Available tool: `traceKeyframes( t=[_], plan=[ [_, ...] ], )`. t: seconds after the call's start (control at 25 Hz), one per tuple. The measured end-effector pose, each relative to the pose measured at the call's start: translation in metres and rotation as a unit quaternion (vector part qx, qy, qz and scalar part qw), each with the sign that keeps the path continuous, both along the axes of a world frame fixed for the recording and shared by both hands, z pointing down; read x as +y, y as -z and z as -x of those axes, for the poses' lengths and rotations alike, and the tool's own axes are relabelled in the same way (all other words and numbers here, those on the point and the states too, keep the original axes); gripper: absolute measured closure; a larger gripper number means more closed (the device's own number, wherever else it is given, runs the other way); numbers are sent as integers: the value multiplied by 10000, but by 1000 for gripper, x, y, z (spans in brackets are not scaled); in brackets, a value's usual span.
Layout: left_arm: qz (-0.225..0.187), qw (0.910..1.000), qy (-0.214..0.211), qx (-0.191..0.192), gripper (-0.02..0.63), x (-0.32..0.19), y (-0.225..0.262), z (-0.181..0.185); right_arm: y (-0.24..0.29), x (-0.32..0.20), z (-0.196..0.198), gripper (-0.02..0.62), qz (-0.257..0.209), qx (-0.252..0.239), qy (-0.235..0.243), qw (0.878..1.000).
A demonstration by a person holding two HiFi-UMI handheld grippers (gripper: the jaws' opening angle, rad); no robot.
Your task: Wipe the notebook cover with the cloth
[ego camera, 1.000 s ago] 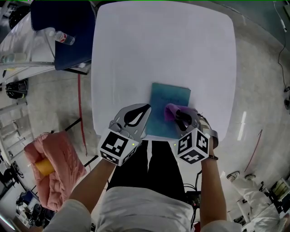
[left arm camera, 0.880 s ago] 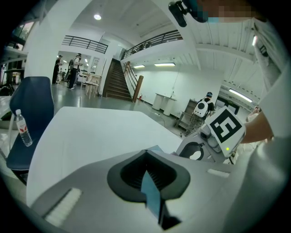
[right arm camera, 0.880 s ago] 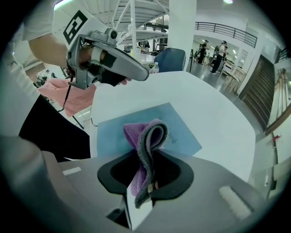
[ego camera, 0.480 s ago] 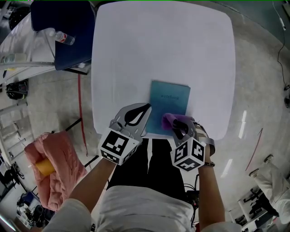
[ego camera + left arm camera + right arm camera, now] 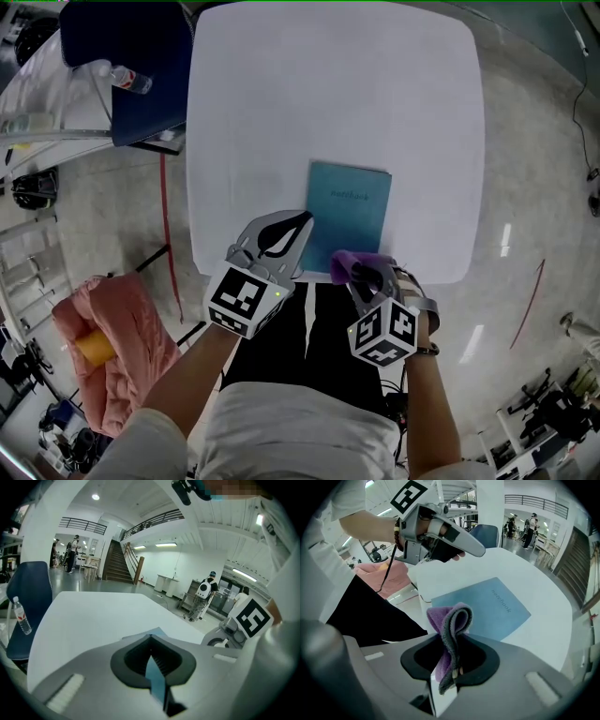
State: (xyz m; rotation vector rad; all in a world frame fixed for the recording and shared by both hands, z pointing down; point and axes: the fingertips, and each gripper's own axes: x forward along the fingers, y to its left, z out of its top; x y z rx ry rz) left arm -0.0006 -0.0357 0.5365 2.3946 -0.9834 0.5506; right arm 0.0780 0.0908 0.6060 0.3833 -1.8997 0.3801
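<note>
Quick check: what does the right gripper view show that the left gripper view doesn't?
Only the right gripper view: the purple cloth pinched in the right gripper's jaws, most of the blue notebook's cover with its print, and the left gripper from outside, jaws together. Only the left gripper view: a water bottle and the right gripper's marker cube. Both: the white table and at least a corner of the notebook.
</note>
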Motion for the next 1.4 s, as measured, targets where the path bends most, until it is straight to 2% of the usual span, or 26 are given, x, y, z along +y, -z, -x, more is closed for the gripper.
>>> traceKeyframes(
  t=[0.24, 0.52, 0.88, 1.4],
  plan=[
    [24, 10000, -22, 33, 606, 0, -1, -4, 1, 10, 1, 483, 109, -11, 55, 9999],
    [43, 10000, 9, 12, 606, -1, -1, 1, 12, -3, 1, 482, 61, -79, 122, 9999],
    [34, 9998, 207, 20, 606, -10, 0, 18, 31, -69, 6, 482, -493, -7, 103, 9987],
    [102, 9986, 509, 37, 606, -34, -4, 56, 33, -140, 24, 482, -805, 185, 296, 9961]
  ],
)
